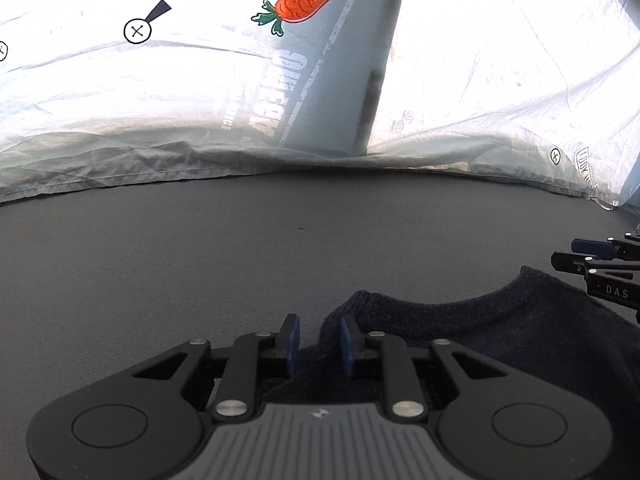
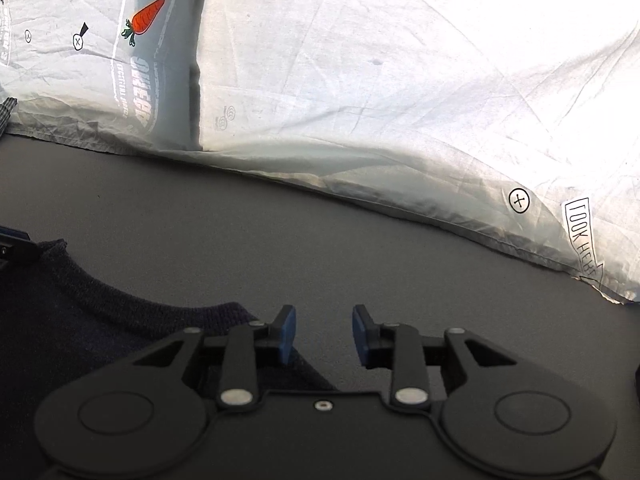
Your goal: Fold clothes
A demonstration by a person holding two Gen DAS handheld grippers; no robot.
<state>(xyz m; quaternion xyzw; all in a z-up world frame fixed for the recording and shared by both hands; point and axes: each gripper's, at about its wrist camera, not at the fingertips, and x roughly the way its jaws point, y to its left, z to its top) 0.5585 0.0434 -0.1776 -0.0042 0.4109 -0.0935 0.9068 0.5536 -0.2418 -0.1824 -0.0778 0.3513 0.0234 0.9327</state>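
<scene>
Left wrist view gives me the left gripper (image 1: 319, 344) low over a dark navy knit garment (image 1: 500, 320), a sweater by its ribbed, curved neckline. Its blue pads (image 1: 347, 346) stand apart with a narrow gap; the garment's shoulder corner lies under and between them, but I see no pad pressing the cloth, so I record the fingers as released. The garment lies flat on a matte dark grey surface (image 1: 200, 260), fine-grained like felt or foam. At the right edge of this view the black tips of the right gripper (image 1: 592, 258) reach in above the garment's other shoulder. From the right wrist camera, the right gripper (image 2: 324, 334) has its pads parted wider; the left pad sits over the knit's edge, the right pad (image 2: 361, 336) over bare surface, nothing clamped. The sweater (image 2: 80, 320) fills the lower left there. Beyond the surface hangs a thin, creased, translucent white sheet (image 1: 480, 60), backlit, printed with an orange carrot (image 1: 304, 4), blocky lettering and small circled crosses (image 1: 137, 31).
</scene>
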